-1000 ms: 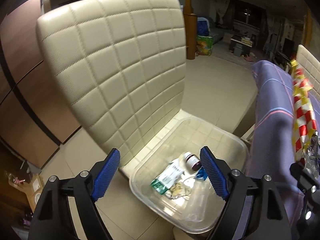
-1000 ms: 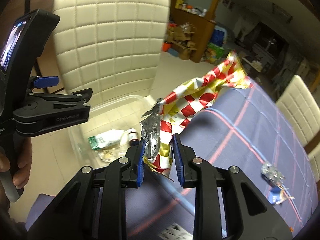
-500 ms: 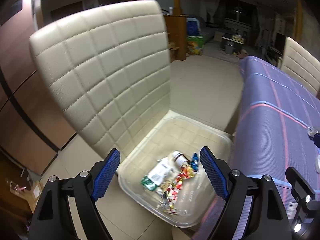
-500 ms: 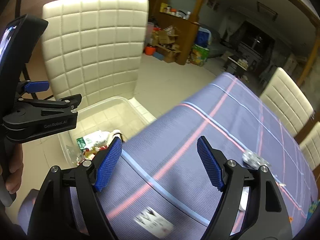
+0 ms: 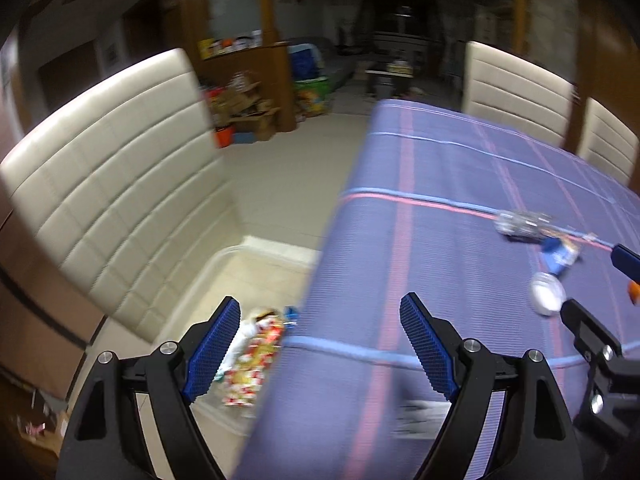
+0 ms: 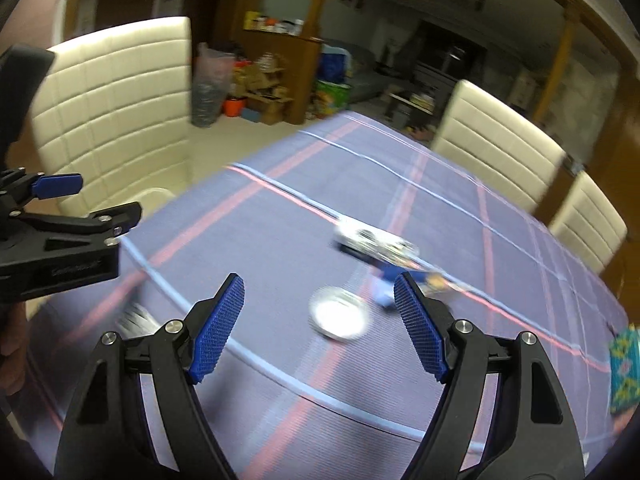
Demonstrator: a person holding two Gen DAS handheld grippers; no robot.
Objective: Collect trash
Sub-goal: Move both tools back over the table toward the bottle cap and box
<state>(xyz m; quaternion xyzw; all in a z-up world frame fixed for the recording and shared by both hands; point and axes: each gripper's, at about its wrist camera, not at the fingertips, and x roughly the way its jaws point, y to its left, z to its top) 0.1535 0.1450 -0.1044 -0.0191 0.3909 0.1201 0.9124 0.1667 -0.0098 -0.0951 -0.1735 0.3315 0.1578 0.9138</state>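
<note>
My left gripper (image 5: 320,348) is open and empty over the left edge of the purple tablecloth (image 5: 440,208). Below it a clear bin (image 5: 224,264) on a chair seat holds the red-and-gold wrapper (image 5: 252,364) and other trash. My right gripper (image 6: 318,324) is open and empty above the table. Just beyond it lie a white round lid (image 6: 340,314), a blue wrapper (image 6: 390,280) and a crumpled silver blister pack (image 6: 372,240). The same three show at the right of the left wrist view: the lid (image 5: 546,298), the blue wrapper (image 5: 558,256), the silver pack (image 5: 520,224).
Cream quilted chairs stand around the table: one by the bin (image 5: 112,184), two at the far side (image 6: 496,140). A green patterned packet (image 6: 624,372) lies at the table's right edge. A paper scrap (image 6: 134,318) lies near the left gripper. Both views are blurred.
My right gripper opened and dropped the red-and-gold wrapper into the bin. Both grippers then swung right, from the bin toward the trash on the table.
</note>
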